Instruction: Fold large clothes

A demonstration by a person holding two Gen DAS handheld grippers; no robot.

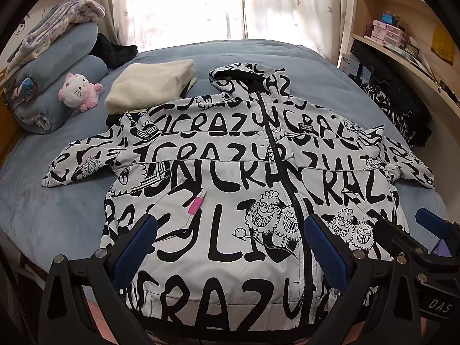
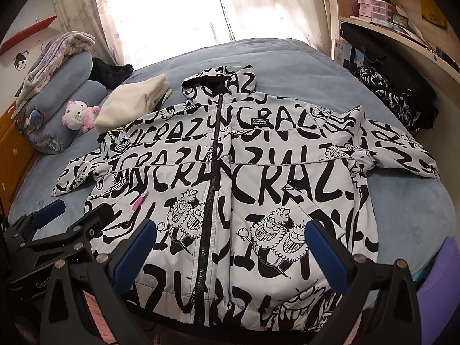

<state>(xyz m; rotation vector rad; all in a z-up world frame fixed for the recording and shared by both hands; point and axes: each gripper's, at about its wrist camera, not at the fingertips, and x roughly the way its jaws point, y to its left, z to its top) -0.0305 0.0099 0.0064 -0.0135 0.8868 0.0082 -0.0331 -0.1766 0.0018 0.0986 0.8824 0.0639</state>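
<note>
Lying flat and face up on the blue bed (image 1: 43, 210), a white jacket (image 1: 230, 172) printed with black lettering has its zipper (image 1: 276, 155) closed, its hood (image 1: 247, 77) toward the curtained window and both sleeves spread sideways. A small pink tag (image 1: 196, 205) sits on its left front panel. The left hand-held gripper (image 1: 230, 247) hovers above the jacket's lower hem with its blue-padded fingers (image 1: 135, 247) wide apart, holding nothing. The right hand-held gripper (image 2: 231, 247) hovers likewise beside it, fingers (image 2: 325, 247) spread apart and empty. Beyond the left sleeve lie a folded cream garment (image 1: 149, 86), a pink and white plush toy (image 1: 79, 90) and rolled blue bedding (image 1: 57, 86). Wooden shelves (image 1: 402, 14) stand to the right of the bed.
</note>
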